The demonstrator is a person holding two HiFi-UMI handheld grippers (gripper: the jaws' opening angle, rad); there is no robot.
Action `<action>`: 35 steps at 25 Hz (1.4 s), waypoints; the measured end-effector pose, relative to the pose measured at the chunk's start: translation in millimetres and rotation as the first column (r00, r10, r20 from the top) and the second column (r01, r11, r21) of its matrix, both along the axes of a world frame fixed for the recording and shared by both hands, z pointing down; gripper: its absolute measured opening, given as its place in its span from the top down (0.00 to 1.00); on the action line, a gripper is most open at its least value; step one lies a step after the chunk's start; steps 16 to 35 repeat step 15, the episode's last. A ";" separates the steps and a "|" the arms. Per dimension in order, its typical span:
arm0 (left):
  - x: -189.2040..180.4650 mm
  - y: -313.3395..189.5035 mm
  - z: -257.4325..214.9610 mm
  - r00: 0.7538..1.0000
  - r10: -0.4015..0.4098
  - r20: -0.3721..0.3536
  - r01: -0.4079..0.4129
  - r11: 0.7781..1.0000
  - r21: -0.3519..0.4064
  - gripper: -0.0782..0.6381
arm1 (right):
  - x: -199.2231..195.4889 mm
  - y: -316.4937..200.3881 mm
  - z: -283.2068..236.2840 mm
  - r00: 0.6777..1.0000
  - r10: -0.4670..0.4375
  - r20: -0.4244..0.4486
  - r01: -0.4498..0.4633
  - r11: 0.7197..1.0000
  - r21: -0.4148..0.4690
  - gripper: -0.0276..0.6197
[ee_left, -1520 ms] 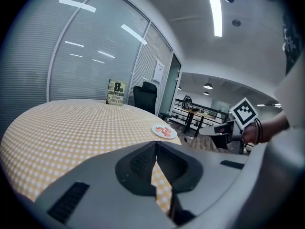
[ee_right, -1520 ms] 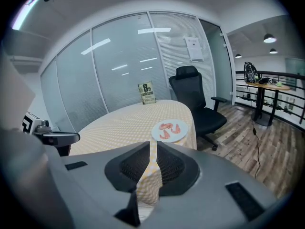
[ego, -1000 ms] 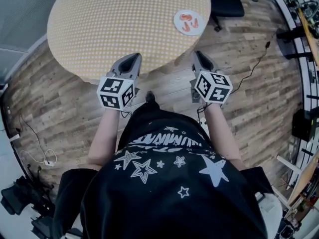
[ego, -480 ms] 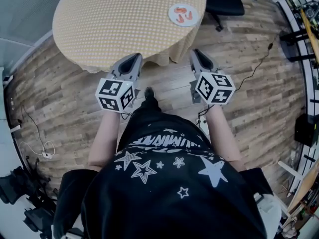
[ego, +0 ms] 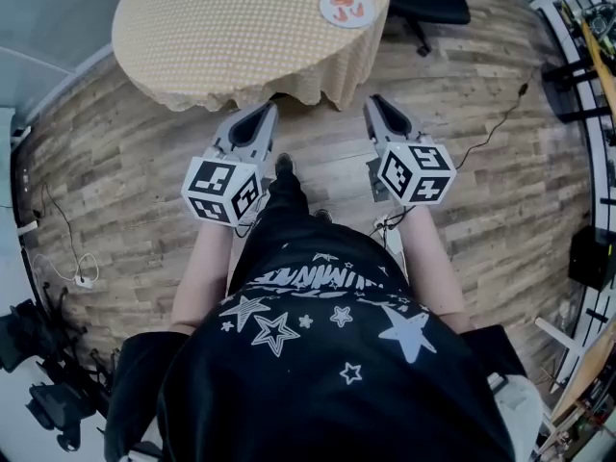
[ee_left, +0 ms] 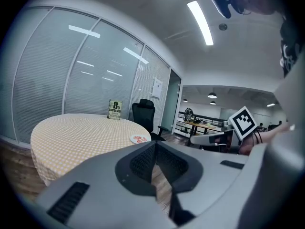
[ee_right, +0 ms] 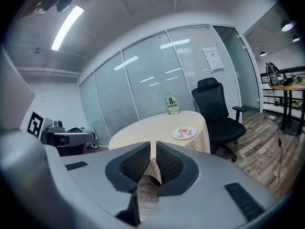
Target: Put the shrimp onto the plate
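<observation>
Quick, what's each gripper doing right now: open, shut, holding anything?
Left gripper: shut, jaws together, holding nothing.
Right gripper: shut, only a thin slit between the jaws, holding nothing.

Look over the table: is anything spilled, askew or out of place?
Nothing stands out. The shrimp lie on the plate, which sits flat on the table near its edge; no spill shows.

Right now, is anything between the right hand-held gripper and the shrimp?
Nothing visible. The right hand-held gripper, shut and empty, hangs over the wooden floor short of the table. Only open air and tabletop lie toward the shrimp, which already sit on the plate near the table's right edge.
</observation>
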State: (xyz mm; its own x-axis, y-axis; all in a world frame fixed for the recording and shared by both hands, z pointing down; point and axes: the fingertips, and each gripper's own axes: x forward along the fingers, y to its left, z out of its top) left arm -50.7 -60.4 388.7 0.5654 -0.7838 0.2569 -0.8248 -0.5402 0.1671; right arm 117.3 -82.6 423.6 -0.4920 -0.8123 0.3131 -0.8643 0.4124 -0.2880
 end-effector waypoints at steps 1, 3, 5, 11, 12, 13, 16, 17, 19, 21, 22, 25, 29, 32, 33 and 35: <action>1.8 8.0 -3.9 1.000 -0.005 0.000 0.005 1.000 0.011 0.88 | 0.1 6.7 -3.8 1.000 -0.012 -0.003 0.012 1.000 0.014 0.88; 4.1 24.4 -9.2 1.000 -0.020 0.000 0.020 0.999 0.028 0.88 | -0.6 20.9 -10.2 0.999 -0.037 -0.013 0.038 0.999 0.040 0.88; 3.2 40.0 -9.2 0.999 -0.042 0.004 0.042 0.999 0.033 0.88 | -3.1 34.2 -13.7 0.998 -0.066 -0.022 0.067 0.996 0.058 0.88; 1.5 79.5 1.6 0.996 -0.088 0.017 0.088 0.996 0.002 0.88 | -3.7 61.1 -10.1 0.992 -0.119 -0.042 0.121 0.991 0.061 0.88; 1.3 84.0 2.4 0.995 -0.093 0.020 0.093 0.996 -0.001 0.88 | -3.8 63.8 -9.8 0.991 -0.125 -0.040 0.127 0.990 0.059 0.89; 0.8 88.4 2.9 0.995 -0.098 0.022 0.098 0.995 -0.004 0.88 | -4.5 66.8 -9.6 0.991 -0.131 -0.039 0.133 0.989 0.058 0.89; -1.0 97.3 3.7 0.994 -0.108 0.025 0.108 0.994 -0.009 0.88 | -6.8 73.3 -9.5 0.989 -0.144 -0.039 0.146 0.988 0.056 0.89; -1.0 97.3 3.7 0.994 -0.108 0.025 0.108 0.994 -0.009 0.88 | -6.8 73.3 -9.5 0.989 -0.144 -0.039 0.146 0.988 0.056 0.89; -1.0 97.3 3.7 0.994 -0.108 0.025 0.108 0.994 -0.009 0.88 | -6.8 73.3 -9.5 0.989 -0.144 -0.039 0.146 0.988 0.056 0.89; -1.0 97.3 3.7 0.994 -0.108 0.025 0.108 0.994 -0.009 0.88 | -6.8 73.3 -9.5 0.989 -0.144 -0.039 0.146 0.988 0.056 0.89; -1.0 97.3 3.7 0.994 -0.108 0.025 0.108 0.994 -0.009 0.88 | -6.8 73.3 -9.5 0.989 -0.144 -0.039 0.146 0.988 0.056 0.89; -1.0 97.3 3.7 0.994 -0.108 0.025 0.108 0.994 -0.009 0.88 | -6.8 73.3 -9.5 0.989 -0.144 -0.039 0.146 0.988 0.056 0.89; -1.0 97.3 3.7 0.994 -0.108 0.025 0.108 0.994 -0.009 0.88 | -6.8 73.3 -9.5 0.989 -0.144 -0.039 0.146 0.988 0.056 0.89; -1.0 97.3 3.7 0.994 -0.108 0.025 0.108 0.994 -0.009 0.88 | -6.8 73.3 -9.5 0.989 -0.144 -0.039 0.146 0.988 0.056 0.89; -1.0 97.3 3.7 0.994 -0.108 0.025 0.108 0.994 -0.009 0.88 | -6.8 73.3 -9.5 0.989 -0.144 -0.039 0.146 0.988 0.056 0.89; -1.0 97.3 3.7 0.994 -0.108 0.025 0.108 0.994 -0.009 0.88 | -6.8 73.3 -9.5 0.989 -0.144 -0.039 0.146 0.988 0.056 0.89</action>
